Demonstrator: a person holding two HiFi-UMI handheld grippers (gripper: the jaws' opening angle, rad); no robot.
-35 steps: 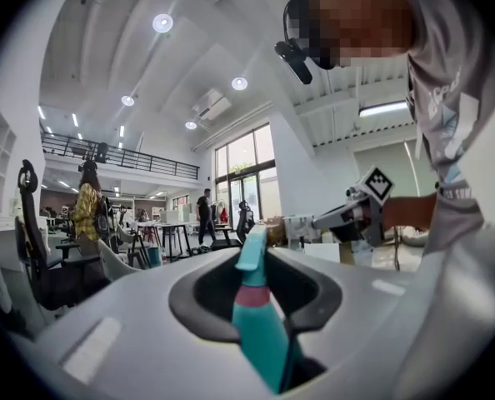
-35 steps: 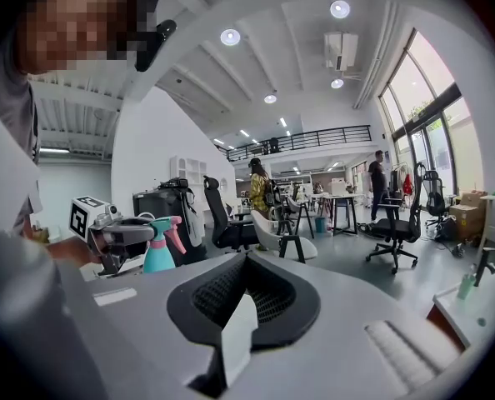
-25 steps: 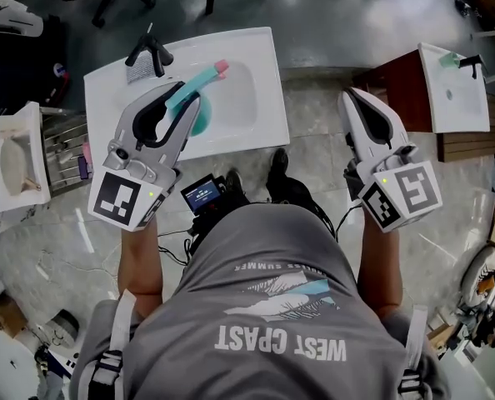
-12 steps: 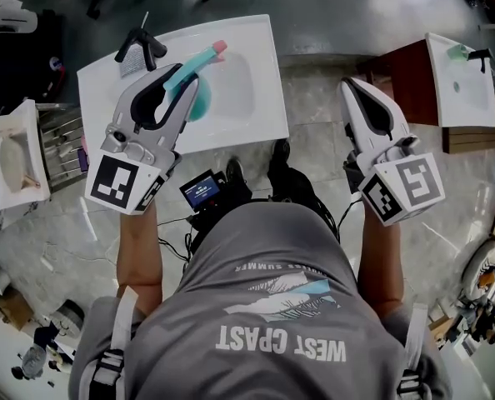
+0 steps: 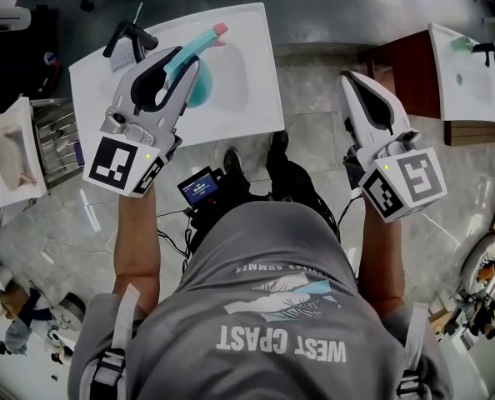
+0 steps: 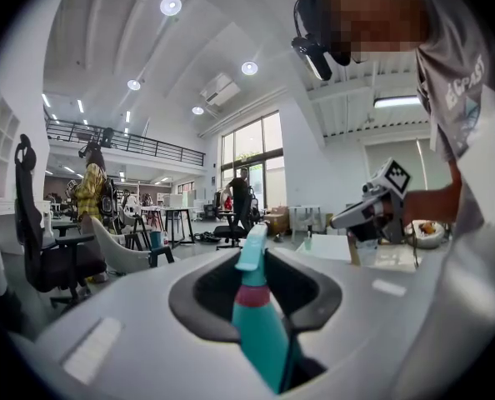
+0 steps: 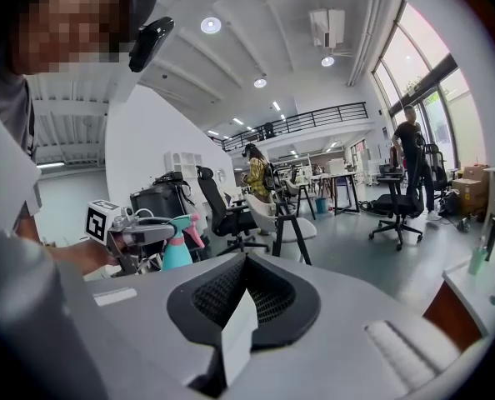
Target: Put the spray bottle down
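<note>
Left tongs (image 5: 183, 58), jaws part-closed and clamped on the teal spray bottle (image 5: 202, 86), hold it above the white washbasin (image 5: 260, 98), its likely resting place. Right tongs (image 5: 353, 78), jaws together, empty, hang clear over the floor.

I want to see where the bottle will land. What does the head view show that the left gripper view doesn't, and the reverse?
Only the head view shows the white sink in front of the person, with the left gripper over it, and the black faucet at its far corner. Only the left gripper view shows the room beyond, with a standing person and a black office chair. Both show the teal spray bottle clamped between the left gripper's jaws, and the right gripper off to the side.
</note>
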